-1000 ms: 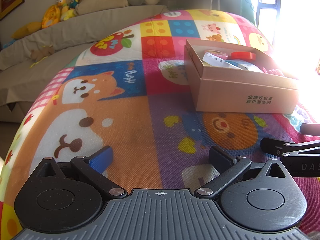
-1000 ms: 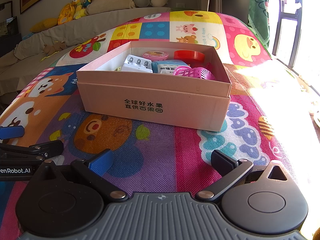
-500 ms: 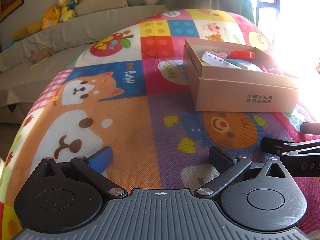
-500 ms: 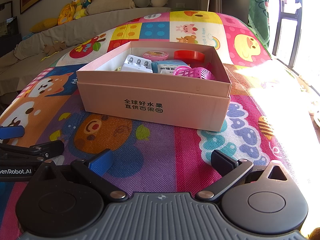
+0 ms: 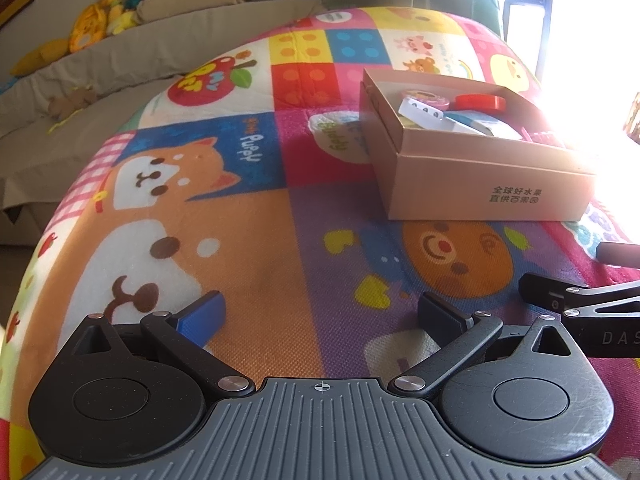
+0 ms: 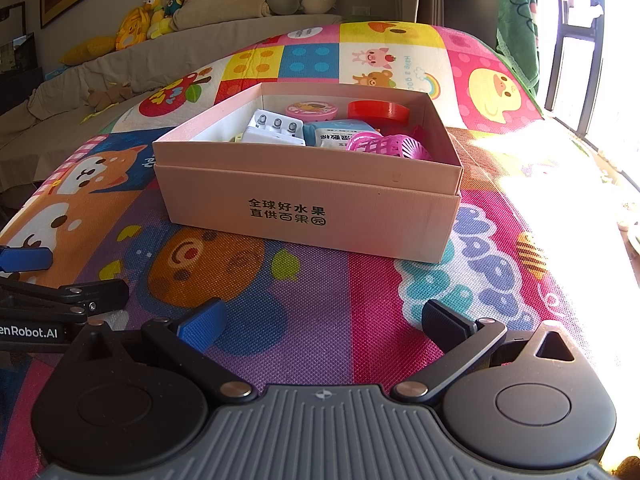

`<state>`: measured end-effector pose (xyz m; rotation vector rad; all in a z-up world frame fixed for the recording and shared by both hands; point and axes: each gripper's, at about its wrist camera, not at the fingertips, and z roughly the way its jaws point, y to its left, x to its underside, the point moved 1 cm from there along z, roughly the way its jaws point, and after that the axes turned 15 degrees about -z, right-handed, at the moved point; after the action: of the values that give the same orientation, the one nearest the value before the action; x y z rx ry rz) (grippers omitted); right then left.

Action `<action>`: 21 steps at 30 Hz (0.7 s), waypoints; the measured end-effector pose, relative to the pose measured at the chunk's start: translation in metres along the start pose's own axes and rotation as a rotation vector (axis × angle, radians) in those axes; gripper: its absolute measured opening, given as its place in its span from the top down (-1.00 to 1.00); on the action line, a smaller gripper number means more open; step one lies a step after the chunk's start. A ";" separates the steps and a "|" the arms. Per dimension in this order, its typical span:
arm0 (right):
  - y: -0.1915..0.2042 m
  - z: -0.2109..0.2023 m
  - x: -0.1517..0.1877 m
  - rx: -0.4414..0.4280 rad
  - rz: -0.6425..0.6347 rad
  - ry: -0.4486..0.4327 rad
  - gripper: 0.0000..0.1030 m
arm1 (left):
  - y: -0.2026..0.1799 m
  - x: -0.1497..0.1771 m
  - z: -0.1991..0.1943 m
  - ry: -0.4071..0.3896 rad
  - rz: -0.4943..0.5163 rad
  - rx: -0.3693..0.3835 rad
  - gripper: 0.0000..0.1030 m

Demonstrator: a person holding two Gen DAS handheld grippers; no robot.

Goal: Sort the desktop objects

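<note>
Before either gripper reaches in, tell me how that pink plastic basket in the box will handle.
The pink basket looks like thin open lattice, so probably light and likely to flex under a hard pinch. It lies on its side among other items in the cardboard box, so it may roll or snag when nudged.

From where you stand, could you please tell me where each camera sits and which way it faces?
Left wrist: on the left gripper, low over the play mat, facing the sofa; the cardboard box lies ahead to the right; its open fingers show, and the right gripper at the right edge.
Right wrist: on the right gripper, facing the cardboard box squarely; open fingers, the left gripper at the left edge.
Shared: box, mat, sofa.
</note>
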<state>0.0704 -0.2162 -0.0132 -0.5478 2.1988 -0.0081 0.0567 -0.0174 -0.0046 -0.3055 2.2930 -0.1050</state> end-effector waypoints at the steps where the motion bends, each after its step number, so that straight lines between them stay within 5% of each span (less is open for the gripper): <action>1: 0.000 0.000 0.000 0.000 0.000 0.000 -1.00 | 0.000 0.000 0.000 0.000 0.000 0.001 -1.00; 21: -0.001 0.000 0.000 0.000 0.000 0.000 -1.00 | 0.000 0.003 0.000 -0.028 -0.007 0.001 -1.00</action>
<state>0.0706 -0.2169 -0.0134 -0.5474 2.1986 -0.0078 0.0551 -0.0178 -0.0066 -0.3125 2.2647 -0.1042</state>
